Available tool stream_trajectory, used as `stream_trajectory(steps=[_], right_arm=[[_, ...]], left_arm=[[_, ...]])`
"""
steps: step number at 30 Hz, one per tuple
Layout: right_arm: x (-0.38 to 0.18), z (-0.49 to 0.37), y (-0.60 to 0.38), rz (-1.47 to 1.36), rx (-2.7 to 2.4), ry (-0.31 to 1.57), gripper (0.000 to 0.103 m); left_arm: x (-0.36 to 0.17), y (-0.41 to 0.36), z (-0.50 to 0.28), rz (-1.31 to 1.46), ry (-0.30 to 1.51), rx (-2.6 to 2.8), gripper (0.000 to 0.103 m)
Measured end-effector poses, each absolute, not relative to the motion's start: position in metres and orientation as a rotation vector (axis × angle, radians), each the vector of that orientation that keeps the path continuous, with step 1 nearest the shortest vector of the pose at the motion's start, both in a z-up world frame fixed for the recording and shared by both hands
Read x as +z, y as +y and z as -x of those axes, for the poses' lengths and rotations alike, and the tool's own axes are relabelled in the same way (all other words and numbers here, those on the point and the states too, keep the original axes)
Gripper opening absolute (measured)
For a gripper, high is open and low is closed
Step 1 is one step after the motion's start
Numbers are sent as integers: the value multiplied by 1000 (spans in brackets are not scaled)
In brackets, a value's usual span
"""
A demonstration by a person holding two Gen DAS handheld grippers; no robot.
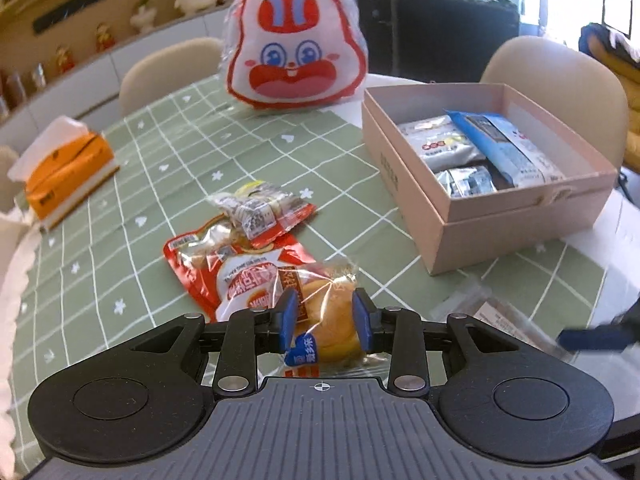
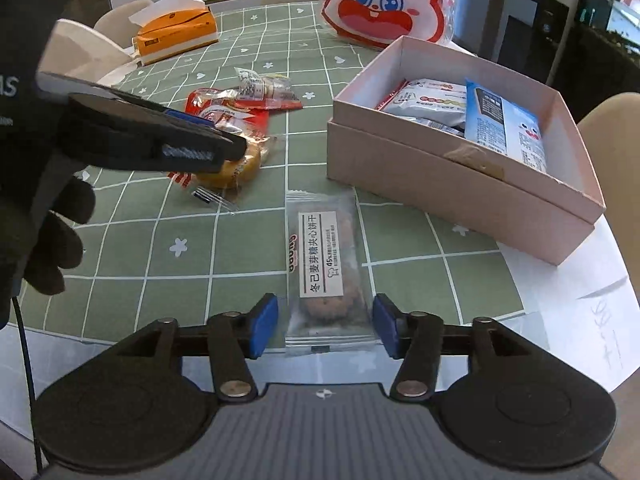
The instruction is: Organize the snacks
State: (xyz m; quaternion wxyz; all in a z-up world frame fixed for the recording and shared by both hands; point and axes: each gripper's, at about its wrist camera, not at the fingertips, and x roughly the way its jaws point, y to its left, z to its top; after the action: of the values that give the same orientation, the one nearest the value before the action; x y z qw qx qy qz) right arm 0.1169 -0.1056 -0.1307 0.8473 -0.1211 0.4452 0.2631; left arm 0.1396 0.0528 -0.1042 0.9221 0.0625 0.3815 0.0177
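Looking at it, your right gripper (image 2: 326, 330) is open, straddling the cookie pack (image 2: 325, 270), whose long axis runs straight away from you, with the pink box (image 2: 452, 196) just ahead to the right. Your left gripper (image 1: 326, 320) pinches the wrapped bun (image 1: 328, 320) on the green checked tablecloth (image 1: 168, 152); chairs surround the table.

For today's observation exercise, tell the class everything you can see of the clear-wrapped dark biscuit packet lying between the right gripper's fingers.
The clear plastic packet of dark biscuits is long and flat, with crimped ends and a white label strip printed in black characters down its middle. Brown biscuit shows through the film. It lies flat on the green checked tablecloth, lengthwise along the view, near the table's edge and in front of the pink cardboard box. The right gripper is open, its blue pads either side of the packet's near end, apparently not yet touching it.
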Motion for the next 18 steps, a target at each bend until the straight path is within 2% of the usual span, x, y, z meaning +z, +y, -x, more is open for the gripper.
stream_trajectory(steps=[2,4,7,8,13,15,18], right_arm=[[-134,-120,-109,215,522,951,75],[-136,-120,-112,202,513,938,76],[-138,-120,-112,193,491,930,82],[-139,-120,-112,194,488,926,83],[-140,-117,-112,184,476,909,85],[-141,-116,-112,181,475,899,86],[-143,-112,-113,177,475,881,86]], left_arm=[[-106,54,-138,-142,777,27,39],[-105,56,-138,-130,784,14,38],[-105,61,-140,-83,811,-35,48],[-106,62,-141,-76,812,-39,48],[-106,62,-143,-71,819,-45,51],[-108,62,-146,-79,827,-29,57],[-110,66,-148,-43,833,-12,59]])
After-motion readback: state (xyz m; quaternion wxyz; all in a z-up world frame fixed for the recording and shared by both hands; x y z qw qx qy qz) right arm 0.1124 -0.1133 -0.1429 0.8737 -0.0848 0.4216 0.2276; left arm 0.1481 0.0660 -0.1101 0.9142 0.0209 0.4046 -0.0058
